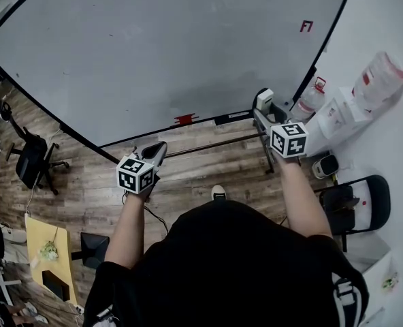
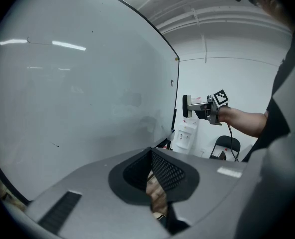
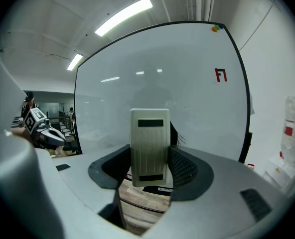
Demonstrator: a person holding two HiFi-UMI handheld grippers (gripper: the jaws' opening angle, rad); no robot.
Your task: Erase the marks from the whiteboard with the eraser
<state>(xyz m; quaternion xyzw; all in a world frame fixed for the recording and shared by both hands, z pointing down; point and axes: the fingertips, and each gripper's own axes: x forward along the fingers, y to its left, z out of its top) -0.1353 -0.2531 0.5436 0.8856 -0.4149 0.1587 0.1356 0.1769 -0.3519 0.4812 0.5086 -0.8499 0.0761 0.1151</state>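
An office-like workroom is shown. A very large whiteboard (image 1: 167, 46) is set up on wood-plank flooring (image 1: 208, 165). A black swivel chair (image 1: 31, 159) and a yellow worktop (image 1: 41, 240) are seen at the left, a second black chair (image 1: 355, 203) at the right. Strip lights (image 3: 122, 16) and exposed pipes (image 2: 207, 19) are carried on the ceiling.
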